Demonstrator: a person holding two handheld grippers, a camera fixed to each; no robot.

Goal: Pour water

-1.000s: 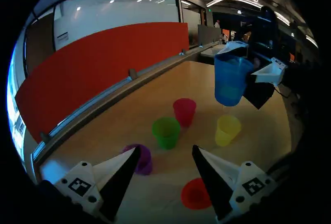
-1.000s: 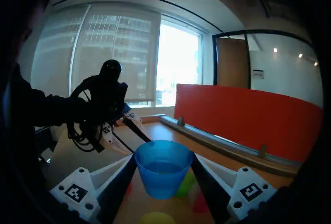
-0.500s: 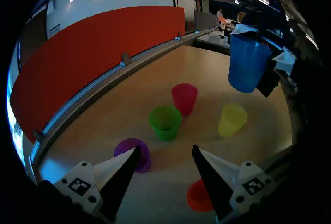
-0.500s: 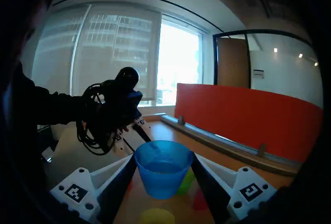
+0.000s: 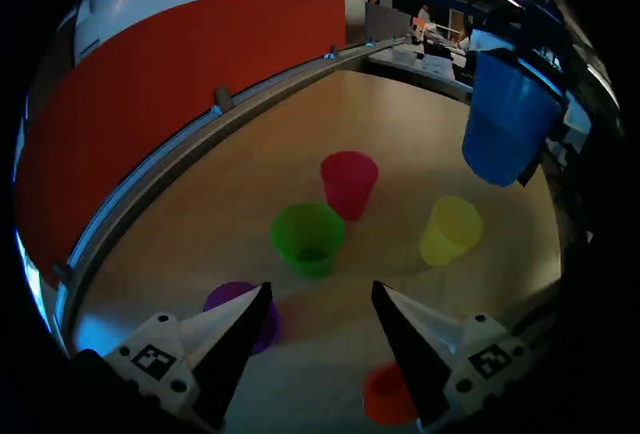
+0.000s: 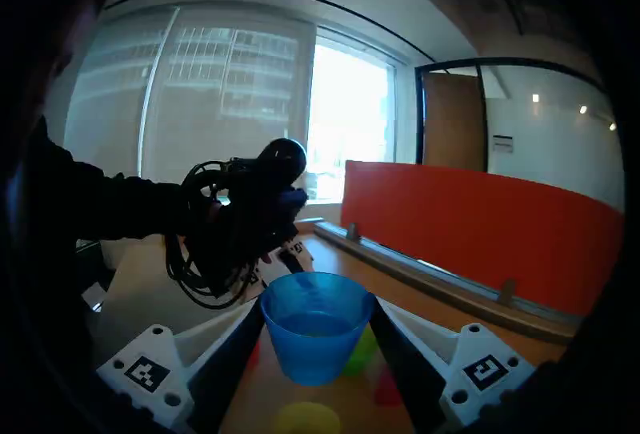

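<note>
Blue cup: you hold it in the air above the table, between the two fingers of your right gripper. In the left gripper view it hangs at the upper right, higher than the yellow cup and a little to the right of it.
Water: in the right gripper view you can see some water low inside this cup, well below the rim.
Your right gripper: it is closed on this cup, one finger pressing on each side of the wall.
Your left gripper: the fingers stand apart and there is nothing between them. It is low over the near part of the table. In the right gripper view your hand holds it, with a bunch of dark cables, beyond the cup and to the left.
Red cup: it stands upright near the middle of the table.
Green cup: it stands just in front of the red one, a little to the left, very near to it.
Yellow cup: it stands to the right of these two, apart from them.
Purple cup: the left finger hides part of it.
Orange cup: it is at the near edge, partly behind the right finger.
Red panel: it runs along the far side of the table.
</note>
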